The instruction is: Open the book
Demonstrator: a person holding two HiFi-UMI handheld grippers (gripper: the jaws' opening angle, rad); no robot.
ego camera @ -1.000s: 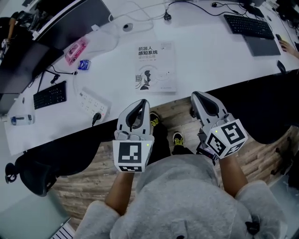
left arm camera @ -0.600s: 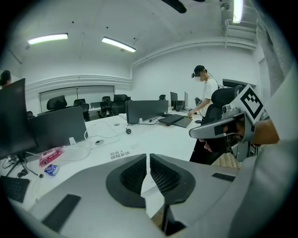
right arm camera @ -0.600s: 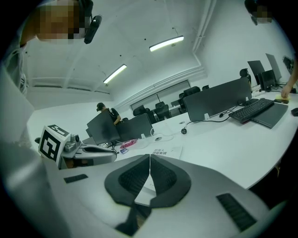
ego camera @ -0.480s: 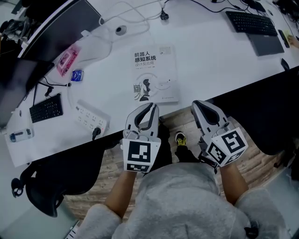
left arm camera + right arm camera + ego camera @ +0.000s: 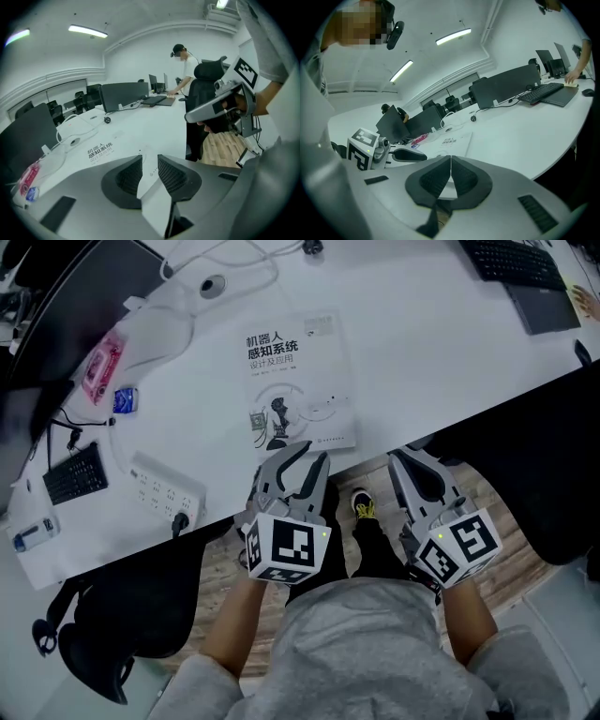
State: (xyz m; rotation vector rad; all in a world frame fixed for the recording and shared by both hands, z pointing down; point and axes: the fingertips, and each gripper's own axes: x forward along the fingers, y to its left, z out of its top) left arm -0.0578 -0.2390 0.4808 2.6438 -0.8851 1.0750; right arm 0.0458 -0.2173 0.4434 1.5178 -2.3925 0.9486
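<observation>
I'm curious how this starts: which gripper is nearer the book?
Left. The left gripper hovers at the near edge of the book, its fingers just opening with nothing between them; the right gripper sits right of its lower right corner.

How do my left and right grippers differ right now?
The left gripper has its jaws apart, having just been opening, with nothing gripped between them; the right gripper has them shut together. In the head view the left gripper overlaps the near edge of the book; the right gripper sits to its right. Both are empty.
</observation>
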